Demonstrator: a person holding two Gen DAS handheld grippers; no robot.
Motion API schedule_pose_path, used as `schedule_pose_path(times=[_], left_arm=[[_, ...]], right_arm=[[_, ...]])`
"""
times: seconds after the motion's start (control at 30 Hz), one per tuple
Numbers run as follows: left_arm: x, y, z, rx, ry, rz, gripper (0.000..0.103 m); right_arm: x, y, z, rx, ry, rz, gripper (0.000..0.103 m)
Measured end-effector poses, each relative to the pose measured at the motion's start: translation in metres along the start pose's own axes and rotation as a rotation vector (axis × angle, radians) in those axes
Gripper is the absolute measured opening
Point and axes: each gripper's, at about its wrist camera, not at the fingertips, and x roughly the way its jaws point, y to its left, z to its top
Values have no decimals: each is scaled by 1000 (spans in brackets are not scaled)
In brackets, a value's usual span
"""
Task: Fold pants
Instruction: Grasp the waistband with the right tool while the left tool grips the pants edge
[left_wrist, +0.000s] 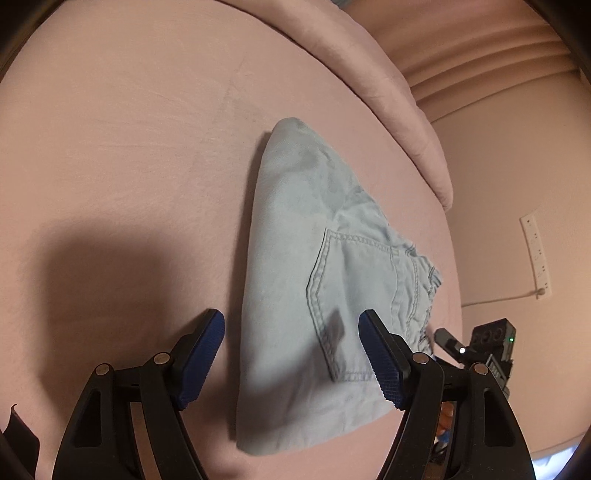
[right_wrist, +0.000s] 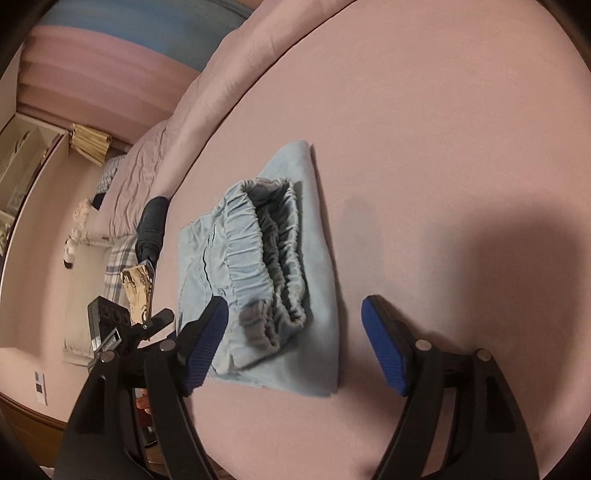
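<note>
The pale blue pants (left_wrist: 314, 251) lay on the pink bed (left_wrist: 129, 147) as a compact folded bundle, so the folding looked almost done, and both the left gripper (left_wrist: 291, 354) and right gripper (right_wrist: 295, 343) had their fingers released, grasping nothing.

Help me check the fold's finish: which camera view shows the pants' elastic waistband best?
The right wrist view: the gathered waistband lies open toward that camera on top of the folded pants. The left wrist view shows only its far edge, beyond the back pocket.
</note>
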Motion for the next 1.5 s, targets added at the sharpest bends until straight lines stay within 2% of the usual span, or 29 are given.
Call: schedule_pose_path(times=[0.13, 0.23, 0.37, 0.43, 0.5, 0.57, 0.67, 0.77, 0.97, 1.13, 1.3, 1.5], left_arm=[[2, 5, 6, -25, -1, -44, 74], [5, 3, 9, -17, 0, -49, 74], [8, -6, 8, 24, -7, -7, 74], [8, -8, 6, 37, -17, 18, 66], [7, -6, 5, 47, -23, 44, 49], [6, -2, 4, 36, -22, 31, 45], [8, -2, 5, 34, -22, 39, 37], [7, -7, 4, 54, -31, 63, 30], [2, -20, 2, 117, -51, 107, 18], [-4, -30, -2, 168, -75, 147, 16], [-18, -35, -7, 226, -116, 195, 16], [-43, -33, -9, 245, -176, 219, 16]], right_arm=[[12, 5, 6, -29, 32, 0, 79], [19, 7, 13, -54, 53, 8, 83], [30, 13, 17, -81, 67, 10, 83], [33, 17, 16, -102, 60, -1, 83], [34, 20, 14, -116, 46, -8, 79], [33, 19, 12, -129, 34, -23, 63], [33, 18, 8, -129, 22, -6, 51], [33, 22, 5, -147, 4, -16, 44], [28, 48, -1, -232, -43, -95, 39], [20, 72, -4, -310, -88, -127, 37], [20, 97, -7, -405, -95, -152, 37], [22, 120, -12, -467, -105, -134, 37]])
